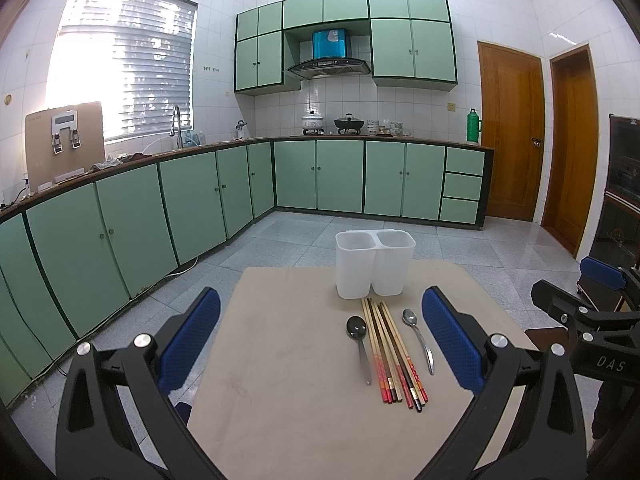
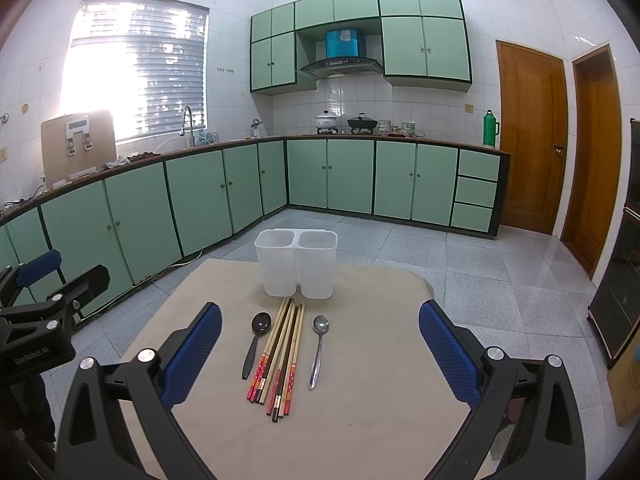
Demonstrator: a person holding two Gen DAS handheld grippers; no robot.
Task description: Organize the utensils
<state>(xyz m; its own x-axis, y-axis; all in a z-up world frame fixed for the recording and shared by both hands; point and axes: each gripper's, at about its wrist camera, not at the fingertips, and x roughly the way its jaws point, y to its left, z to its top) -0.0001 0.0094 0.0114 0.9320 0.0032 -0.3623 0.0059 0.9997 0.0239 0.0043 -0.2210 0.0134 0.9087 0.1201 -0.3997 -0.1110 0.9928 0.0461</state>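
On the table (image 2: pixel 360 420), chopsticks (image 2: pixel 280 356) lie between two spoons (image 2: pixel 256 340), just near of the empty holder (image 2: pixel 296 264), ready for sorting; both grippers (image 1: pixel 320 344) (image 2: pixel 320 356) hover wide, holding nothing.

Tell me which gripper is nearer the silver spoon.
Right, by a little, I judge. The silver spoon lies ahead between the right gripper's open jaws; from the left gripper it sits off to the right.
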